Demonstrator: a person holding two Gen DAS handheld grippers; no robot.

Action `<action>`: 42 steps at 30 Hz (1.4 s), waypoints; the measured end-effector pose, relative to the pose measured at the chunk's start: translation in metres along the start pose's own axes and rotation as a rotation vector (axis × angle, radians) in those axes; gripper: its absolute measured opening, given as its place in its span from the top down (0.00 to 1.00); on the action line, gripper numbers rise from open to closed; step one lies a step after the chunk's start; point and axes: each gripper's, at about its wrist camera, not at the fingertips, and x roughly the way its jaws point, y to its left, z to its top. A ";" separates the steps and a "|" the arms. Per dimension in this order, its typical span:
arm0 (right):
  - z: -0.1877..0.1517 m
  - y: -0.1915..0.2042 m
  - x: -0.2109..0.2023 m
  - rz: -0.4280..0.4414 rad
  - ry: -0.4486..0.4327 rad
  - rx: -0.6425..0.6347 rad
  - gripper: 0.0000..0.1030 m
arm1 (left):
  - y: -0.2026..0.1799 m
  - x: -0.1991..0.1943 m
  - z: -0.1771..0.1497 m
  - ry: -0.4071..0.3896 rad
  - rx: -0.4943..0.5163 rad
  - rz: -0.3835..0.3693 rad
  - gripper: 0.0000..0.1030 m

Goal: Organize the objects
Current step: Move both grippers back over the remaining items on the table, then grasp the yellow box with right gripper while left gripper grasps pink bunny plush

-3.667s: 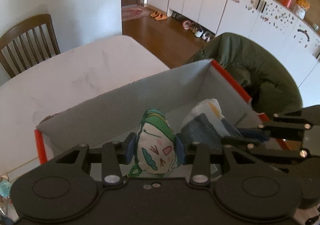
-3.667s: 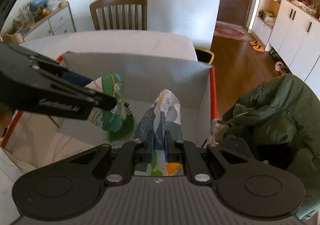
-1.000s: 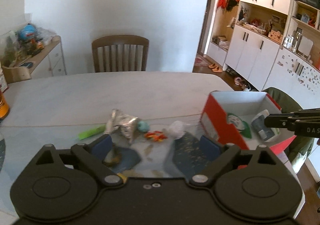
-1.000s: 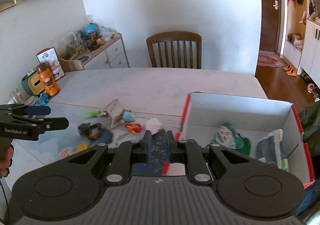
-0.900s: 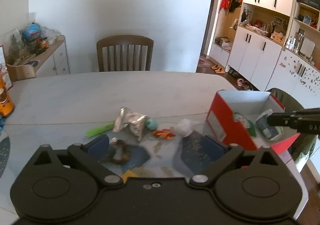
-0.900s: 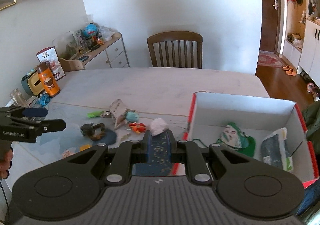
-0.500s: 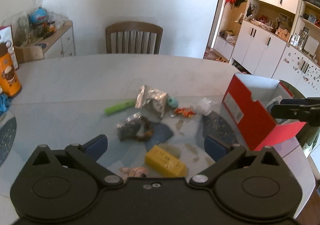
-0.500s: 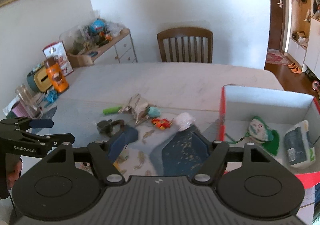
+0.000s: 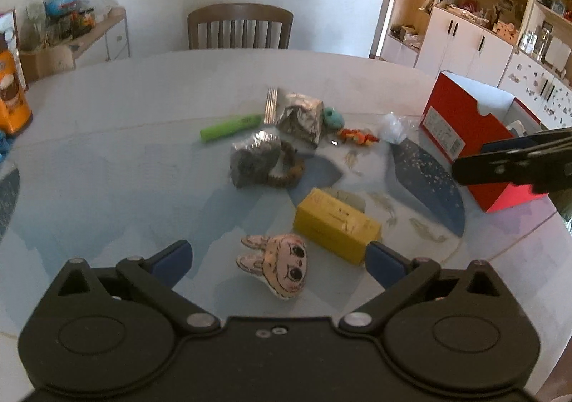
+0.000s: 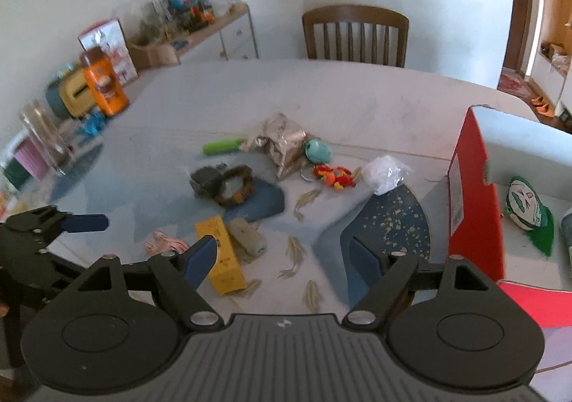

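Hovering spread wide and empty, the left hand-held gripper (image 9: 279,255) is framing a bunny-face charm (image 9: 277,264), probably its next pick; the right hand-held gripper (image 10: 282,255) is gaping beside it, the red box (image 10: 475,202) waiting beyond on the table (image 9: 143,109).

Hardly any writing can be read. The red cardboard box (image 9: 461,123) carries a white printed label (image 9: 442,128) on its end wall, seen from the left wrist, with dark lines of print too small to make out; the same label (image 10: 457,196) shows from the right wrist, equally illegible. The yellow rectangular carton (image 9: 336,225) lying on the table bears faint dark marks on its top face, and from the right wrist its side (image 10: 223,255) shows small print, none of it legible. The orange canister (image 10: 104,85) at the table's edge has a pictured label, blurred beyond reading.
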 end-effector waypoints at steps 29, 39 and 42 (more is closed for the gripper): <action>-0.008 0.044 0.089 0.053 0.185 -0.048 0.42 | -0.002 0.033 -0.018 -0.006 0.049 0.054 0.23; -0.008 0.052 0.093 0.072 0.193 -0.076 0.65 | 0.001 0.032 -0.016 0.011 0.035 0.029 0.49; -0.008 0.053 0.091 0.076 0.188 -0.078 0.66 | 0.002 0.032 -0.014 0.019 0.024 0.016 0.51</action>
